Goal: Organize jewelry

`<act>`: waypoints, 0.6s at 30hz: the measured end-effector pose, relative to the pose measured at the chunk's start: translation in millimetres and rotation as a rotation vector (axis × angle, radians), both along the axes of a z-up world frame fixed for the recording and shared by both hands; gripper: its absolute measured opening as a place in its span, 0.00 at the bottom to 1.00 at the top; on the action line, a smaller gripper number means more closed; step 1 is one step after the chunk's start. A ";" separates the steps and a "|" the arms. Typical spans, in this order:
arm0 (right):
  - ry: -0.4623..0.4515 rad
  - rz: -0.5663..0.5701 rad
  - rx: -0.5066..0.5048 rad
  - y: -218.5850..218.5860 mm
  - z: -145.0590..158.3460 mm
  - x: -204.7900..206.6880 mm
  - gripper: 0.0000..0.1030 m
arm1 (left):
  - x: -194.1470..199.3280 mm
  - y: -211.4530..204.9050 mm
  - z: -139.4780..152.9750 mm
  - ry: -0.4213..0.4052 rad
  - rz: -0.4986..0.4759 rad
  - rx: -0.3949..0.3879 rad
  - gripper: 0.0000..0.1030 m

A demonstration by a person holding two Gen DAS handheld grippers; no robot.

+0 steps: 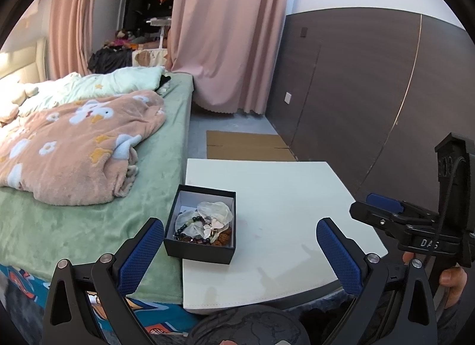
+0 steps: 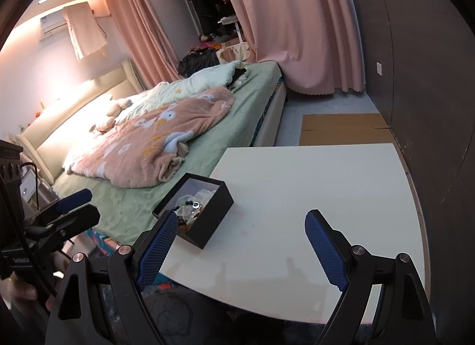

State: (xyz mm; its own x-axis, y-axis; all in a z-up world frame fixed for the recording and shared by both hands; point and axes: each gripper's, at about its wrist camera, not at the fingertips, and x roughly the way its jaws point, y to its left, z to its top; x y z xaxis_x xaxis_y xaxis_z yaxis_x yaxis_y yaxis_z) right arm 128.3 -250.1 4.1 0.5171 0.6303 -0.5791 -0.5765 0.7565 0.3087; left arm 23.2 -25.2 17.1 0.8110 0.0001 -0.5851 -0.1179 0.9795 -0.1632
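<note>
A small open black box [image 1: 202,248] sits at the left edge of a white table [image 1: 282,196]. It holds jewelry [image 1: 204,226]: bead bracelets, clear pouches and a pale butterfly piece. My left gripper [image 1: 240,244] is open and empty, low over the table's near edge, its left finger beside the box. My right gripper [image 2: 239,241] is open and empty, with its left fingertip [image 2: 166,226] in front of the box [image 2: 207,214] and jewelry [image 2: 190,206]. The right gripper also shows in the left wrist view [image 1: 383,205], and the left gripper shows in the right wrist view [image 2: 74,202].
A bed [image 1: 89,196] with a green sheet and a pink blanket [image 1: 74,149] lies against the table's left side. Flat cardboard [image 1: 246,144] lies on the floor beyond the table. A dark panelled wall [image 1: 371,92] runs along the right. Pink curtains [image 1: 225,33] hang behind.
</note>
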 end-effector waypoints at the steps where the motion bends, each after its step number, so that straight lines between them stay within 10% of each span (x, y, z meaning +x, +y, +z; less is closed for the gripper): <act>1: 0.003 0.002 0.004 -0.2 0.2 0.0 0.85 | 0.3 0.0 -0.2 0.000 0.000 -0.003 1.00; 18: 0.076 -0.035 0.000 -7.4 -11.9 8.1 0.85 | 2.7 -5.0 -3.7 0.011 -0.011 0.017 0.99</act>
